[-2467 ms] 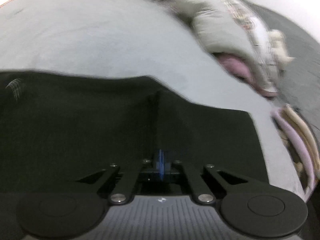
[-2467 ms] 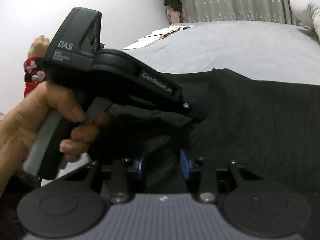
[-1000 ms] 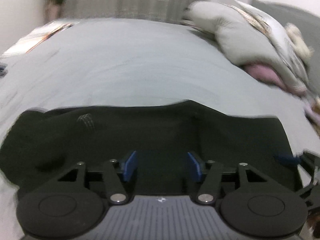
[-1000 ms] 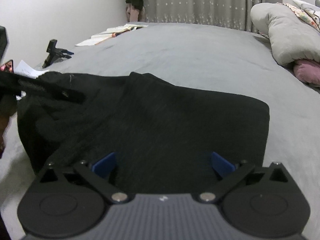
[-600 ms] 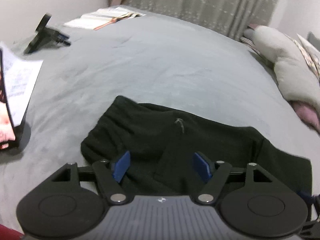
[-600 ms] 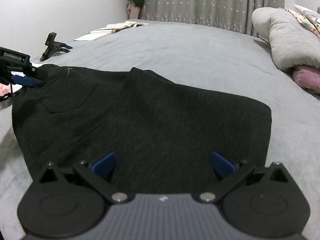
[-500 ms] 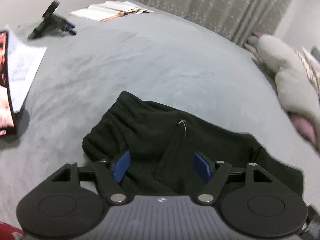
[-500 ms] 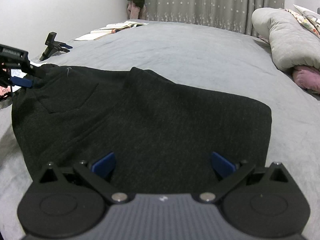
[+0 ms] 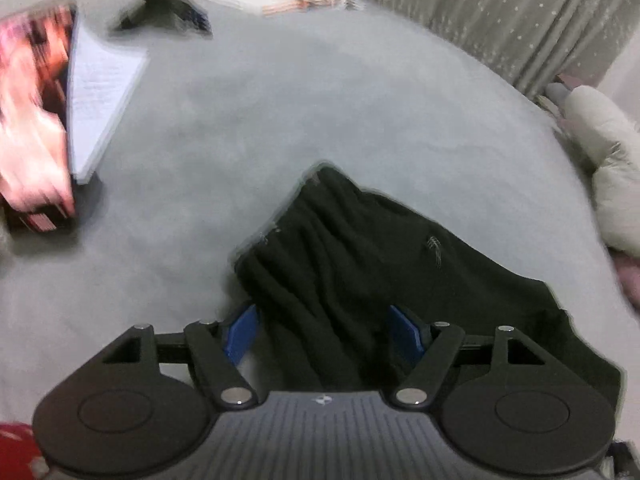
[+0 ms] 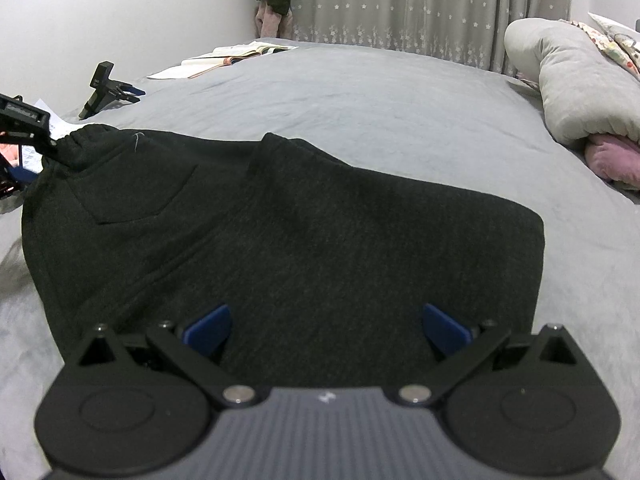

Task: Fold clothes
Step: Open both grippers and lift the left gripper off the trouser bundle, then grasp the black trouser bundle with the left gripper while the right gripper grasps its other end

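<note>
Black knit, one garment: the shorts point(image 10: 304, 232) lie flat on the grey bed point(image 10: 360, 92), already doubled over, with the gathered waistband toward the left tongs point(image 9: 322, 332) and the smooth hem edge off to the right of the right tongs point(image 10: 326, 328). That first fold looks done; I judge at least one more fold is left, since the piece is still wide.

Both tongs stand well open with nothing gripped. The left pair straddles the waistband folds without pressing; the right pair hovers over the near edge.

Counted: one pair of shorts, two tongs, one grey pillow point(image 10: 580, 92) far right, one open book point(image 10: 232, 56) ahead, one small black stand point(image 10: 102, 90) to the left.
</note>
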`<state>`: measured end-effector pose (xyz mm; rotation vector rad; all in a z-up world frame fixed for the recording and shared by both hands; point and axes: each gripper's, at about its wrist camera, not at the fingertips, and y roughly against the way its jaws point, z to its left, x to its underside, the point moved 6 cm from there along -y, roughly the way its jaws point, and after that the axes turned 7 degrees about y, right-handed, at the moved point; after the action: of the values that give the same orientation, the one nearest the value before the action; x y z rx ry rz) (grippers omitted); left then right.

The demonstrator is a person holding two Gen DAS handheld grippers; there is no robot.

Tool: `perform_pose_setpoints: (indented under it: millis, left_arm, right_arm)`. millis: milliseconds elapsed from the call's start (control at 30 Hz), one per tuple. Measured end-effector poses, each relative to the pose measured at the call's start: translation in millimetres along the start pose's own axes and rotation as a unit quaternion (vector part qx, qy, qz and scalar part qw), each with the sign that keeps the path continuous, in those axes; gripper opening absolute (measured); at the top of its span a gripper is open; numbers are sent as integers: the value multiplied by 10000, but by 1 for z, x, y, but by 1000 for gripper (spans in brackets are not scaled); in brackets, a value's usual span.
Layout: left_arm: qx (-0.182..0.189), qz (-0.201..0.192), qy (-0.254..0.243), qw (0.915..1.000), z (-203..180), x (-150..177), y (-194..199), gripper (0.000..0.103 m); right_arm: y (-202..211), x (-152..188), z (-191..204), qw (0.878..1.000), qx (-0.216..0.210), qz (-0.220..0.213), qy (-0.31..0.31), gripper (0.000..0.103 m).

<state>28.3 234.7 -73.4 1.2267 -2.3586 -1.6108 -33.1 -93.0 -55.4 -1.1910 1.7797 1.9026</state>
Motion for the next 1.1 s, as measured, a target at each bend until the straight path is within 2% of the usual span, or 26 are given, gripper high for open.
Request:
perform_pose_setpoints:
  millis: [100,233,367,400,467,500,533,600,667,733,833,1000,1100]
  left_arm:
    - [74,57,196,9998,1,-1,-13,73]
    - [227,29,352,9991,-2,-2,-30,96]
    - [148,-205,336,9991,-7,1,-34,96]
    - [105,-276,333,9990,-8,2,-33,95]
    - [18,-417,325,9986,-10,3,-31,78]
    - [-25,-488,321,9983,-10,4,-30,74]
    - [-68,-559,317,9979,-11,5,-29,64]
    - [-101,-661,150,9976,-12,5,-28,55]
    - [-26,-790,89,9968,-14,6,-25,42]
    - [80,-910,121,9957,-15,7,-21,35]
    - [169,-1201,7,9926,-20,9,-12,30]
    - [339,-1650,-495,9845,-37,12,2,27]
    - [535,-1973,-958,9742,-56,18,18,27]
  right_arm:
    - [0,0,0,10000,2,-11,1,103]
    - [0,1,0,10000,9,-24,6,103]
    - [-1,1,-1,10000,6,-27,4,103]
    - [-1,1,-1,10000,6,-27,3,103]
    - [-1,1,0,10000,6,-26,1,103]
    - [-1,1,0,10000,5,-24,-1,103]
    - [-1,1,0,10000,5,-23,-3,103]
    - [-1,1,1,10000,8,-22,-5,103]
    - [-1,1,1,10000,9,-20,-6,103]
    - [0,1,2,10000,1,-16,-12,103]
    - [1,0,1,10000,-36,20,-40,103]
    - [4,-2,-2,9996,-148,64,-229,103]
    - [5,-3,-4,9988,-234,51,-431,103]
